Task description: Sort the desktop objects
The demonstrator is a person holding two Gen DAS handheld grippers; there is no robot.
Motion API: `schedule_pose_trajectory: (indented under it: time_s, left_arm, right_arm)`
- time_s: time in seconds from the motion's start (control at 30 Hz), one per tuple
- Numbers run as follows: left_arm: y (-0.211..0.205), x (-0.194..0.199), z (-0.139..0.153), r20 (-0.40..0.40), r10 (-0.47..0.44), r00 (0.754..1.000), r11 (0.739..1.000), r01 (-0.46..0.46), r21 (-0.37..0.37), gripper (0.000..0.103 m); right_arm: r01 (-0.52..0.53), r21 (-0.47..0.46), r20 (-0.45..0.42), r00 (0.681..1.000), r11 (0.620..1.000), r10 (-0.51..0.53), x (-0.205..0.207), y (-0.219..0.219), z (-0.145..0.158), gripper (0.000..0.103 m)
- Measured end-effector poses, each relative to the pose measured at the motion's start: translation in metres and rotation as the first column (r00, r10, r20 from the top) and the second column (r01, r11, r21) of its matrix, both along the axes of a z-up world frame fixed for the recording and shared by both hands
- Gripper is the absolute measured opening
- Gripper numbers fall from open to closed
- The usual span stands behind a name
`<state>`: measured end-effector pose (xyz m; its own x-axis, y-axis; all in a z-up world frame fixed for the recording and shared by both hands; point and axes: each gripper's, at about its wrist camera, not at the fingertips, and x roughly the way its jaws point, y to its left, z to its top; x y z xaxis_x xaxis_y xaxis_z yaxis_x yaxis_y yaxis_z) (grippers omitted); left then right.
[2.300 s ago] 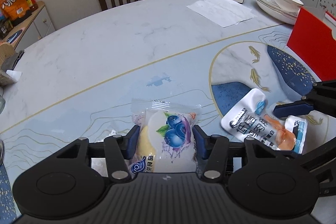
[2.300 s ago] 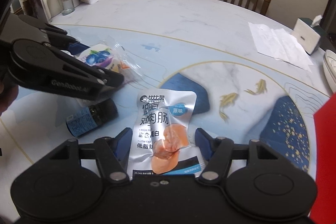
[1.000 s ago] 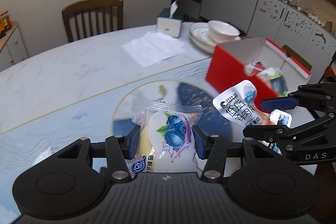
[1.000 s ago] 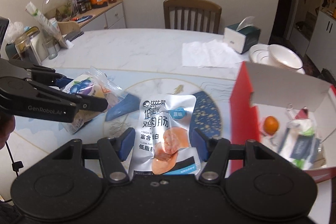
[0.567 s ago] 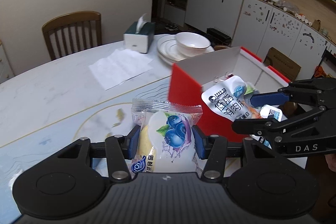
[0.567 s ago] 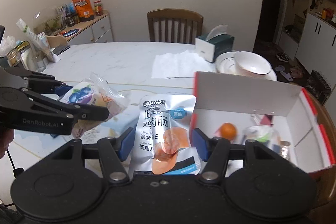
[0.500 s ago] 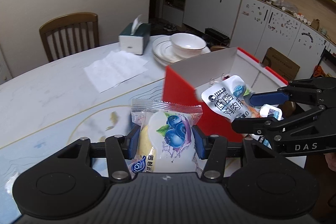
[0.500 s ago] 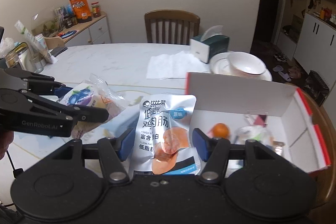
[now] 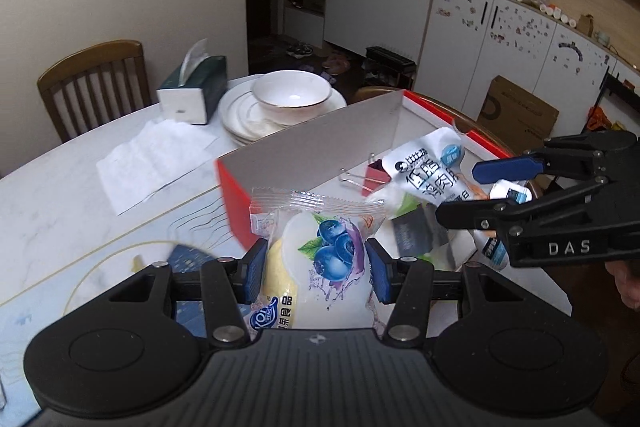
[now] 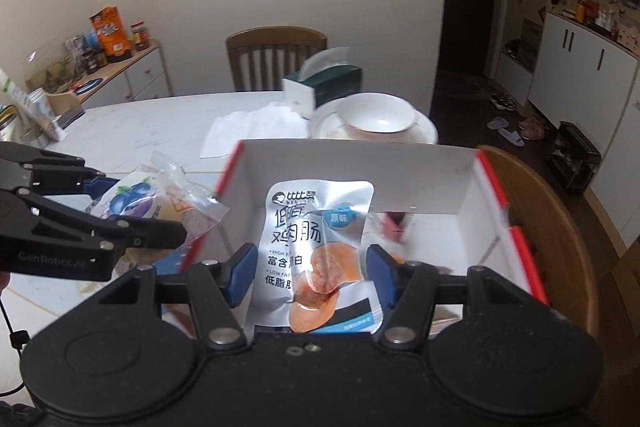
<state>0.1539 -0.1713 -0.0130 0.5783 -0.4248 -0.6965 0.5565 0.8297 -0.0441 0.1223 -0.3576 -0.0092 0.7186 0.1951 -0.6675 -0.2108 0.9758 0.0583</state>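
Observation:
My left gripper [image 9: 316, 267] is shut on a clear snack packet with a blueberry picture [image 9: 324, 259] and holds it in the air at the near left corner of a red box with white inner walls [image 9: 320, 143]. My right gripper [image 10: 310, 277] is shut on a silver chicken sausage pouch [image 10: 316, 251] and holds it above the open box [image 10: 352, 159]. The pouch also shows in the left wrist view [image 9: 424, 171], and the blueberry packet shows in the right wrist view [image 10: 136, 203]. Several small items lie inside the box, blurred.
A stack of white plates with a bowl [image 9: 292, 99], a tissue box [image 9: 192, 91] and a white paper sheet [image 9: 152, 155] lie on the marble table behind the box. A wooden chair [image 9: 92, 83] stands at the far side. A side cabinet with jars [image 10: 112, 67] is at the left.
Both grippers have risen from the table and moved right with their packets. The pouch is now over the open box and the blueberry packet is at the box's corner.

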Motion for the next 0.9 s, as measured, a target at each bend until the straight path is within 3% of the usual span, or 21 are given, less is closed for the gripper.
schedule_pose_trajectory:
  time_s: [0.5, 0.9]
  left_arm:
    - [-0.055, 0.025, -0.018, 0.015, -0.013, 1.0, 0.994, 0.011, 0.109, 0.05]
    - [-0.082, 0.039, -0.039, 0.011, -0.061, 0.998, 0.974, 0.057, 0.221, 0.05]
  right_arm:
    - [0.057, -0.065, -0.02, 0.998, 0.996, -0.059, 0.04, -0.059, -0.023, 0.059]
    - [0.015, -0.112, -0.063, 0.998, 0.994, -0.023, 0.059, -0.062, -0.046, 0.059]
